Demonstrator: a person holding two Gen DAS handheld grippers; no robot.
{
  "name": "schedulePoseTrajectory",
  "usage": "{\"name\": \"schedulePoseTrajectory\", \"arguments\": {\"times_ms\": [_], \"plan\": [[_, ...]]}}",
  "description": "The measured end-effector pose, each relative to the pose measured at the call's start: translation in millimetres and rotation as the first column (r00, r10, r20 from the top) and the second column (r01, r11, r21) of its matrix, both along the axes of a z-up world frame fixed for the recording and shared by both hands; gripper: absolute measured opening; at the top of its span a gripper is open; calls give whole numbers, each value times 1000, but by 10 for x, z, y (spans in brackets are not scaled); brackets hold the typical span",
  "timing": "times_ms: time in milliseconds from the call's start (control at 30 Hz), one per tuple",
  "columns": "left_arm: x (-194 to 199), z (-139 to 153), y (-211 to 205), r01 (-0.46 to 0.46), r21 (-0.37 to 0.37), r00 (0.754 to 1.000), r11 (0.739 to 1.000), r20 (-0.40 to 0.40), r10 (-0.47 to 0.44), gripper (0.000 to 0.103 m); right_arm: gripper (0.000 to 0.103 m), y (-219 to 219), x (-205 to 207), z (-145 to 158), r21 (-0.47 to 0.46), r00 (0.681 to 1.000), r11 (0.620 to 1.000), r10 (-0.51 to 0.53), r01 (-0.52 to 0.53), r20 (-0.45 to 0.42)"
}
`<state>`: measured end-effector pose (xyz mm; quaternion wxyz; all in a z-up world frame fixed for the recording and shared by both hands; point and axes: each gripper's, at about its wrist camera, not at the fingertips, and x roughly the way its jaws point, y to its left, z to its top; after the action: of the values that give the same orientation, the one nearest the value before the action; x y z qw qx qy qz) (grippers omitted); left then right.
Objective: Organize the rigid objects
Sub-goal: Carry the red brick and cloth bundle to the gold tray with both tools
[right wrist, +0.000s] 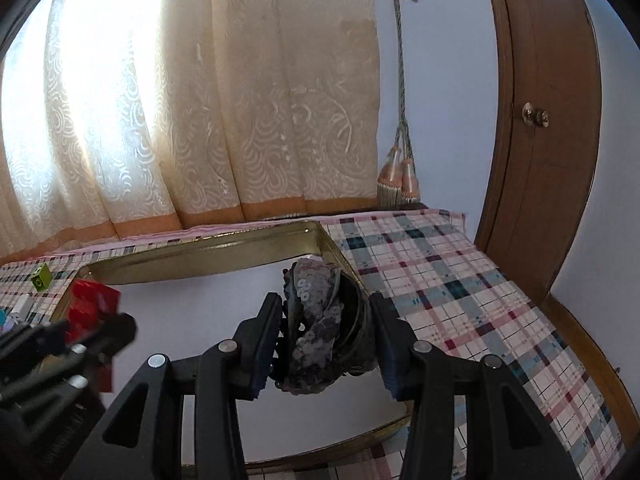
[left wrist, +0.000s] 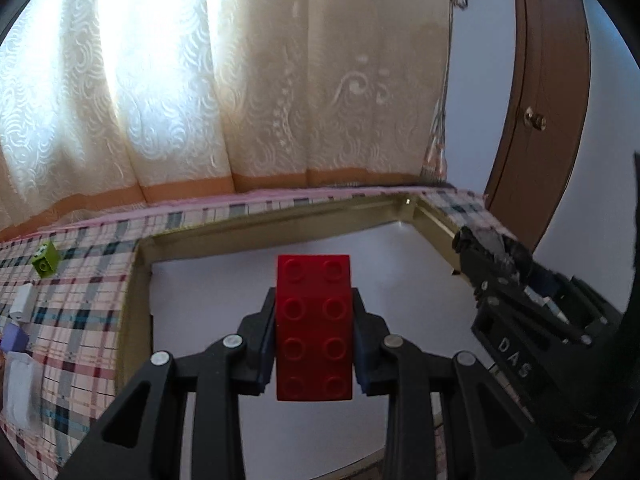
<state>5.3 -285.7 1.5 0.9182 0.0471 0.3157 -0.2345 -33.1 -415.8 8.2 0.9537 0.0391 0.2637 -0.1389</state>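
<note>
1. We held the left hand-held gripper (left wrist: 314,344) nearly closed, its dark blue ribbed pads pressed against the two long sides of a red brick (left wrist: 314,328).
2. The red brick was glossy moulded plastic, a rectangular block with eight round studs in two rows of four, its studded face turned toward the left wrist camera. It hung above the white floor of the tray (left wrist: 140,280), gripped at its nearer half.
3. The tray was a shallow rectangle with low, shiny gold metal walls and a smooth white bottom. It sat on a counter covered by a plaid cloth (right wrist: 460,288) woven in pink, teal and cream.
4. We kept the right hand-held gripper (right wrist: 326,340) closed on a sequined bundle (right wrist: 316,312), its pads pressing both sides. The bundle was lumpy and dark, covered with small round silvery sequins, with a black curved edge on its right side. It too was above the tray, near the far right corner.
5. A small green brick (left wrist: 45,265), cube-shaped with a studded face, lay on the cloth left of the tray, well apart from it.
6. A cream curtain (left wrist: 240,80) with raised swirl patterns and an orange hem hung behind the counter.
</note>
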Motion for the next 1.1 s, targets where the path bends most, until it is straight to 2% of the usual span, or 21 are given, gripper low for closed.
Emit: {"name": "schedulePoseTrajectory", "arguments": {"times_ms": [233, 800, 1100], "plan": [[11, -63, -30, 5, 13, 1000, 1000, -8, -5, 30, 47, 28, 29, -15, -14, 1000, 1000, 7, -7, -10], [117, -197, -277, 30, 29, 997, 999, -79, -27, 30, 47, -73, 88, -53, 36, 999, 999, -20, 22, -50], [94, -205, -255, 18, 71, 998, 997, -63, -13, 30, 48, -86, 130, -94, 61, 997, 998, -3, 8, -79]]}}
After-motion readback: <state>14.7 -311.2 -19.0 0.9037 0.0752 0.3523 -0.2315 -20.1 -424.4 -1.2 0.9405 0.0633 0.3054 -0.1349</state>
